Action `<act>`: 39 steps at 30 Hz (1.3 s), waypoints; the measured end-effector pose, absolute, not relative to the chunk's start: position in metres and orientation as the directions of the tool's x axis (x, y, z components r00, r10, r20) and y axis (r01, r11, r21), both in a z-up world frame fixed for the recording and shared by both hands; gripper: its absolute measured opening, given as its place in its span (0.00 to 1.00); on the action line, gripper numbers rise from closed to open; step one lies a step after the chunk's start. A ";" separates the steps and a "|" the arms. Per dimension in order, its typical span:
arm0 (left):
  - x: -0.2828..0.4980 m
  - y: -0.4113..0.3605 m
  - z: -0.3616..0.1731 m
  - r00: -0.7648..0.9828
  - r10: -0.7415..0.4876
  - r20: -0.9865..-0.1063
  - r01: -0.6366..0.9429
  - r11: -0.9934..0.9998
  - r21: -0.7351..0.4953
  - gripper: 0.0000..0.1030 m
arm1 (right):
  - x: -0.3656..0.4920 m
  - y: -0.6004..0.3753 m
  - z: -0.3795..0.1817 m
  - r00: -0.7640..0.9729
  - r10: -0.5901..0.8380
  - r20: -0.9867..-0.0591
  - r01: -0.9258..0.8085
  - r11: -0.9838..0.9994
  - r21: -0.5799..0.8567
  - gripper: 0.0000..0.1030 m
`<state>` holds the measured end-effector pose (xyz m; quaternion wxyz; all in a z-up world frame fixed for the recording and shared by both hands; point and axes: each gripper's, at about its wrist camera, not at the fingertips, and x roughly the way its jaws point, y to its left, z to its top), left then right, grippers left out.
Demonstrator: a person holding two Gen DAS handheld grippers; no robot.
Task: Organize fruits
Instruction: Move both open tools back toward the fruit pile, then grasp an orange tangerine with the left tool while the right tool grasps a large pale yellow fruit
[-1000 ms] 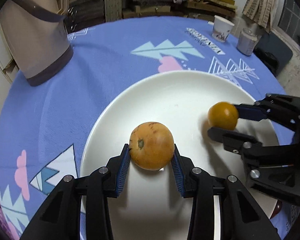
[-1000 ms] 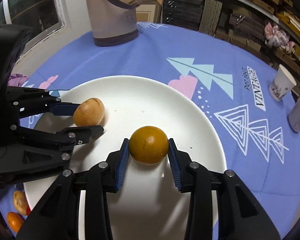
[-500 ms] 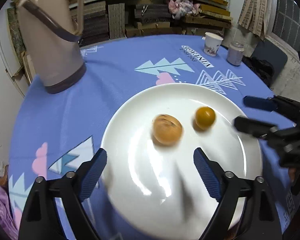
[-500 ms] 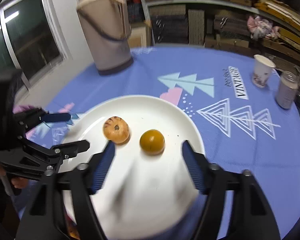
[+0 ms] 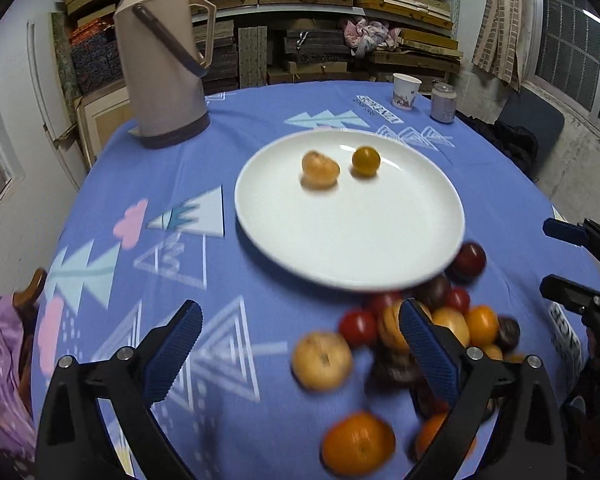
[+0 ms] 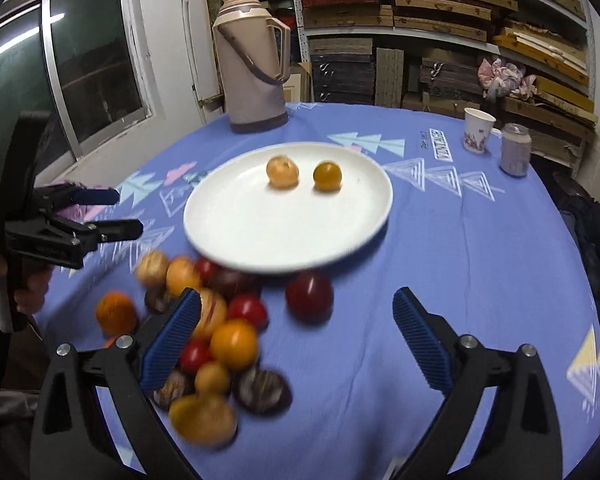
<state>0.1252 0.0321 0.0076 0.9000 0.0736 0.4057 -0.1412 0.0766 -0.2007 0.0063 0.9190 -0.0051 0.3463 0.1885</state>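
Observation:
A white plate (image 5: 340,248) (image 6: 260,232) on the blue tablecloth carries a pale orange fruit (image 5: 320,169) (image 6: 283,171) and a smaller dark yellow fruit (image 5: 366,161) (image 6: 327,176), side by side at its far part. A pile of red, orange and dark fruits (image 5: 440,320) (image 6: 212,332) lies on the cloth at the plate's near rim. My left gripper (image 5: 298,312) hovers above the pile's left end, jaws opening, gripping nothing. My right gripper (image 6: 296,298) hangs over the pile's right side near a dark red plum (image 6: 310,296), jaws opening, empty too.
A tall beige thermos (image 5: 164,60) stands at the far left of the round table. A paper cup (image 5: 406,91) and a small jar (image 5: 443,102) sit at the far right. Stacked shelves fill the back wall. Purple cloth (image 5: 0,360) hangs off the near left edge.
Both grippers opened and let go of the two fruits, which now rest on the plate. Both pulled back and up, bringing the fruit pile into view.

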 end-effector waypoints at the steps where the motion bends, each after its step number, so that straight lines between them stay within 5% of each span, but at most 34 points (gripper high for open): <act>1: 0.116 0.034 0.005 0.626 -0.204 -0.752 0.313 0.950 0.003 0.96 | 0.069 -0.200 0.003 0.688 0.343 -0.639 -0.348 0.929 0.124 0.92; 11: 0.071 0.039 -0.014 0.604 -0.201 -0.771 0.237 0.969 -0.067 0.96 | 0.018 -0.188 -0.017 0.633 0.402 -0.662 -0.404 0.900 0.161 0.92; 26: 0.058 0.031 -0.043 0.598 -0.167 -0.784 0.281 0.960 0.011 0.96 | 0.000 -0.163 -0.019 0.564 0.493 -0.663 -0.504 0.841 0.197 0.92; 28: 0.059 0.033 -0.044 0.588 -0.193 -0.786 0.288 0.957 -0.020 0.90 | 0.000 -0.161 -0.019 0.561 0.494 -0.664 -0.507 0.839 0.197 0.92; 29: 0.061 0.035 -0.045 0.574 -0.224 -0.788 0.297 0.953 -0.055 0.75 | -0.001 -0.160 -0.019 0.561 0.496 -0.663 -0.509 0.838 0.196 0.92; 30: 0.062 0.036 -0.045 0.561 -0.252 -0.789 0.305 0.949 -0.086 0.49 | -0.001 -0.160 -0.018 0.566 0.496 -0.659 -0.510 0.838 0.193 0.92; 39: 0.064 0.035 -0.048 0.541 -0.294 -0.788 0.303 0.942 -0.143 0.46 | -0.013 -0.140 -0.010 0.568 0.509 -0.647 -0.586 0.802 0.117 0.85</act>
